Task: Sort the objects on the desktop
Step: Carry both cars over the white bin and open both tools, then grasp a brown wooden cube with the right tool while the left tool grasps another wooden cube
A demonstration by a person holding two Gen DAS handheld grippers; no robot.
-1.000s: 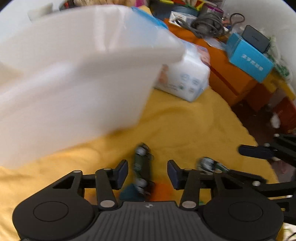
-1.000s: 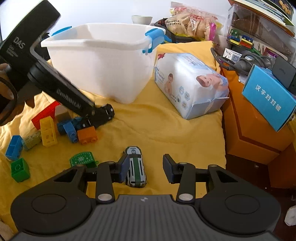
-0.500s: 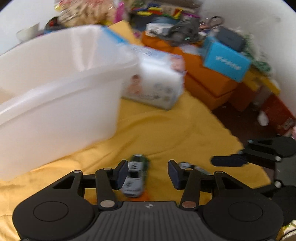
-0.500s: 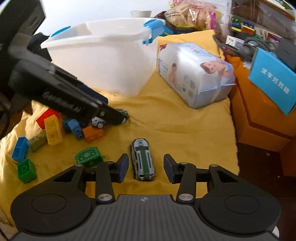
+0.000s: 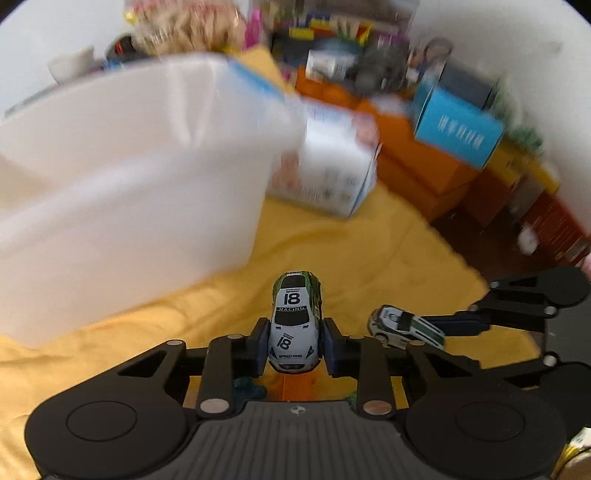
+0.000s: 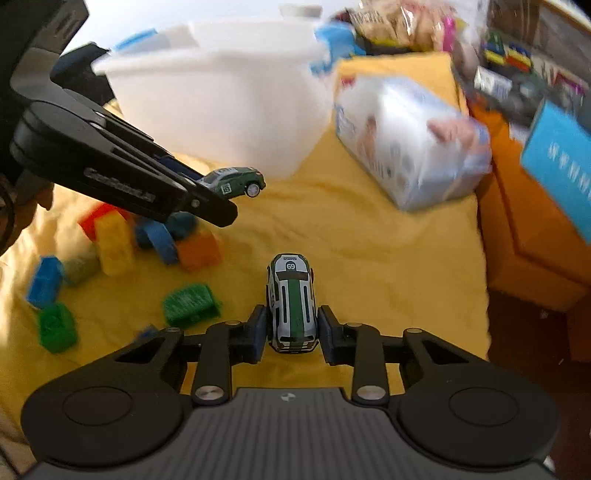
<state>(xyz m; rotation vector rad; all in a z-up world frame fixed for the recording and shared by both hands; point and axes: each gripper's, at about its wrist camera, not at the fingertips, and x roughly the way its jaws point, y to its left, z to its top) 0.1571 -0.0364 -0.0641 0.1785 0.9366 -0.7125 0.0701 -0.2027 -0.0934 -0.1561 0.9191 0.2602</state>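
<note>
My left gripper (image 5: 294, 349) is shut on a white and green toy car numbered 18 (image 5: 295, 325) and holds it above the yellow cloth; this car also shows in the right wrist view (image 6: 234, 181). My right gripper (image 6: 292, 334) is shut on a white and green toy car numbered 69 (image 6: 292, 302), also held off the cloth; it shows in the left wrist view (image 5: 404, 326). A large white plastic bin (image 6: 221, 96) with blue handles stands just beyond both cars. Several coloured building blocks (image 6: 110, 243) lie on the cloth at the left.
A pack of baby wipes (image 6: 410, 140) lies right of the bin. An orange cabinet (image 6: 535, 236) borders the cloth's right edge, with a blue box (image 6: 561, 162) and cluttered items on it. A snack bag (image 5: 184, 26) sits behind the bin.
Both grippers have shut on their cars and lifted them off the cloth. The left gripper has risen toward the bin.
</note>
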